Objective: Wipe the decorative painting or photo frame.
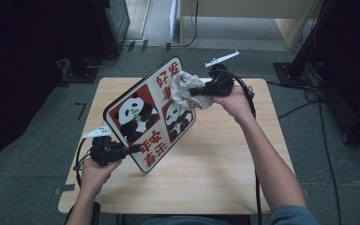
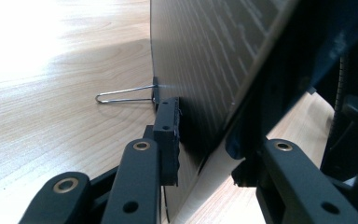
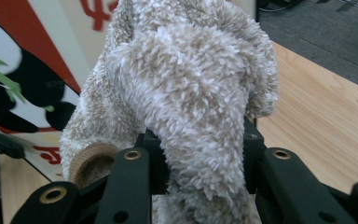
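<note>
We steady panda board [image 1: 143,117] in left tongs [image 1: 133,149], clamped on edge; right tongs [image 1: 194,92] grip fluffy cloth [image 1: 183,89]. Risk: hard wiping pivots board, slips from clamp onto counter [image 1: 225,159].

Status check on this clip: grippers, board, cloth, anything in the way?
Left gripper shut on panda board, tilted up off table. Right gripper shut on cloth, against board face. Nothing in the way.

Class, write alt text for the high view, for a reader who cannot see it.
A person at a wooden table holds a panda-printed board tilted on edge with the left gripper, which clamps its lower edge. The right gripper presses a fluffy beige cloth against the board's upper face.
</note>
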A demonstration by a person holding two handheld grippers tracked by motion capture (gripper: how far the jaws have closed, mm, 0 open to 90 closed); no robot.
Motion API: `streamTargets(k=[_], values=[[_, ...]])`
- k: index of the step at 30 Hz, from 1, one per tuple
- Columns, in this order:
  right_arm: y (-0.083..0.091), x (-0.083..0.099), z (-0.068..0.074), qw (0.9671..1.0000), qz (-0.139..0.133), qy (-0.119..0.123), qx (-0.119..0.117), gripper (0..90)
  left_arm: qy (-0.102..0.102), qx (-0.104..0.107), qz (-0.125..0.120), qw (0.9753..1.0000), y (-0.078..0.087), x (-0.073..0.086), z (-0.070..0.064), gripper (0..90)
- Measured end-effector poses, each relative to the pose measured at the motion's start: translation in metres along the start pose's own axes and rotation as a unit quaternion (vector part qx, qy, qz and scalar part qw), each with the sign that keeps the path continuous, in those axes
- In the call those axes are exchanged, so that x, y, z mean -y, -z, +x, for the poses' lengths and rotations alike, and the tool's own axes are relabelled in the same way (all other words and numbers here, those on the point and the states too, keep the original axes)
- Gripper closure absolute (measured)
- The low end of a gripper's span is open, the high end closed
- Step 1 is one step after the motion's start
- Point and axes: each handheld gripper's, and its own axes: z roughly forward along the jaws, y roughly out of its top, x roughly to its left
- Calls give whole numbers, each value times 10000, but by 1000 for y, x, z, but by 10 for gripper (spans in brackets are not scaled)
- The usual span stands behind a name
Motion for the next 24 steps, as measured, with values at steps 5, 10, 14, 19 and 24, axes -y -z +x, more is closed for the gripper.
streamTargets(k=[5, 10, 14, 19, 24], values=[[-1, -16, 12, 9998, -48, 154, -75, 665, 103, 15, -166, 9998, 5, 2, 0, 719], [1, -34, 25, 9993, -125, 336, -97, 665, 18, -139, -290, 9995, 8, 2, -2, 742], [1, -47, 36, 9984, -216, 503, -112, 665, -83, -209, -279, 9994, 8, 2, -4, 753], [-9, -50, 40, 9983, -118, 561, -43, 664, -95, -190, -259, 9994, 8, 3, -5, 753], [-18, -41, 35, 9986, -80, 514, -103, 663, -158, -197, -224, 9994, 8, 2, -5, 752]])
